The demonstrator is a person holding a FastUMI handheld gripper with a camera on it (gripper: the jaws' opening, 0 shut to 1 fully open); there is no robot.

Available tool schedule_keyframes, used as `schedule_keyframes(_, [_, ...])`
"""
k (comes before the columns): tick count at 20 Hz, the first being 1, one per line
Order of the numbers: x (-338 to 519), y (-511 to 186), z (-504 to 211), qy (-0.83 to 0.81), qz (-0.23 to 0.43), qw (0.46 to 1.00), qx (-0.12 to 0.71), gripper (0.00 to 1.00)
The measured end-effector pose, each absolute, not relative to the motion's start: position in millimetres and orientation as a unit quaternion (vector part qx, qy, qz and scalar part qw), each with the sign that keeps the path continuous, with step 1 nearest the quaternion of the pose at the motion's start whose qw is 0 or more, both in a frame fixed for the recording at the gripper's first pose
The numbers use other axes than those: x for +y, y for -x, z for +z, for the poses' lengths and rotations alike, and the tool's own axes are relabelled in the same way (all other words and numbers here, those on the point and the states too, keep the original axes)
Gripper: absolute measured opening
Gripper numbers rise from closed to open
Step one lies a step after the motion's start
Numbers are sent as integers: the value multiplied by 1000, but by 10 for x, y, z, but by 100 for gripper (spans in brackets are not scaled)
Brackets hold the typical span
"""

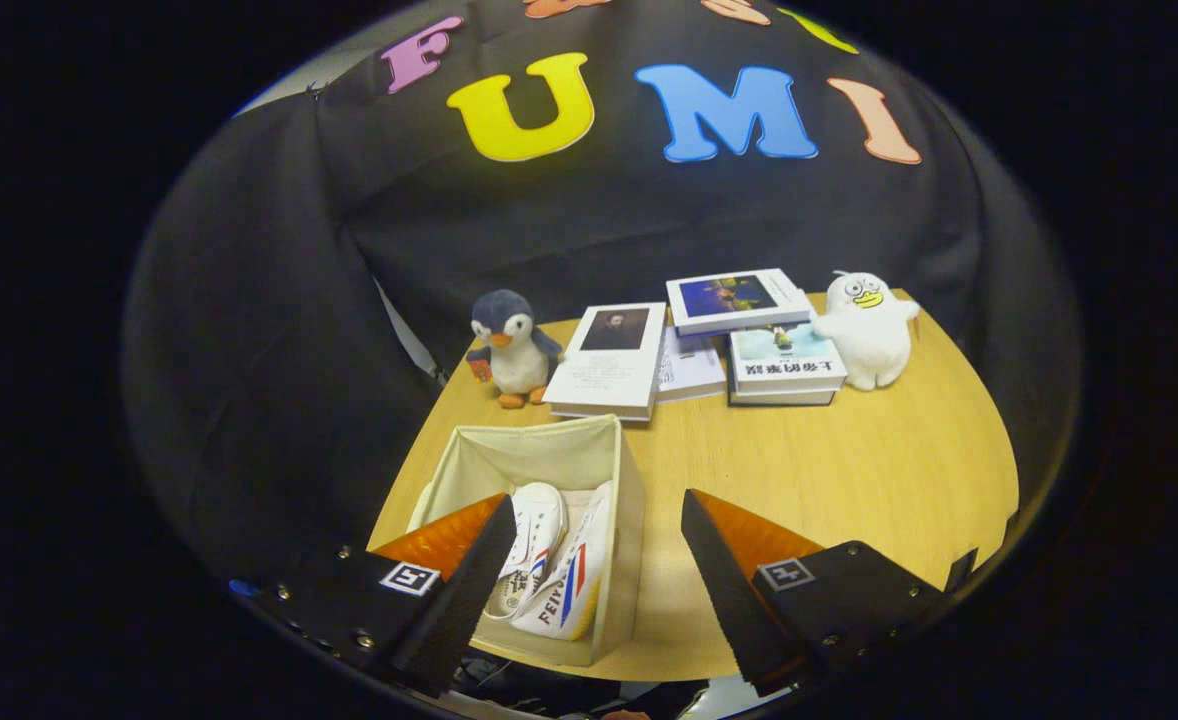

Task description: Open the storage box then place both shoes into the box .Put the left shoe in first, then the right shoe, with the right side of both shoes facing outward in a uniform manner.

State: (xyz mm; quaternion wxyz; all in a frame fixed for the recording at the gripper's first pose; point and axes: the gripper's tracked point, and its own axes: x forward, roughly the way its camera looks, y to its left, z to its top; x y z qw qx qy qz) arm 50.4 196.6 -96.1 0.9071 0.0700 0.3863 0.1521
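**2 shoes lying in the open storage box, gripper hanging wide above**

The gripper (594,560) is hovering over the near edge of the round wooden table (849,470) with its 2 fingers spread wide and nothing between them. The left finger (469,580) is overlapping the near left part of the storage box (621,520), while the right finger (724,580) is sitting over bare table to the right of the box, apart from it.

The storage box is a cream fabric bin standing open at the top, with no lid showing on it. Inside it, 2 white shoes are lying side by side. The left-hand shoe (534,535) is showing its laces and toe cap, partly hidden by the left finger. The right-hand shoe (574,580) is resting against the box's right wall, tilted so that its side with red and blue stripes is facing up and outward.

Beyond the box, along the far side of the table, a penguin plush (511,348) is standing upright at the left. Next to it, several books (614,360) are lying flat, some stacked on one another. A white duck plush (864,330) is standing just beside the right-hand stack, touching it or nearly so.
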Motion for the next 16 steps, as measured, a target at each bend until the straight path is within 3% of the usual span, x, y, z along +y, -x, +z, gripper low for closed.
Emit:
schedule_keyframes(7, [943,-598,-331,-21,104,953,282,100])
schedule_keyframes(16, [241,-514,82,0,78,982,172,99])
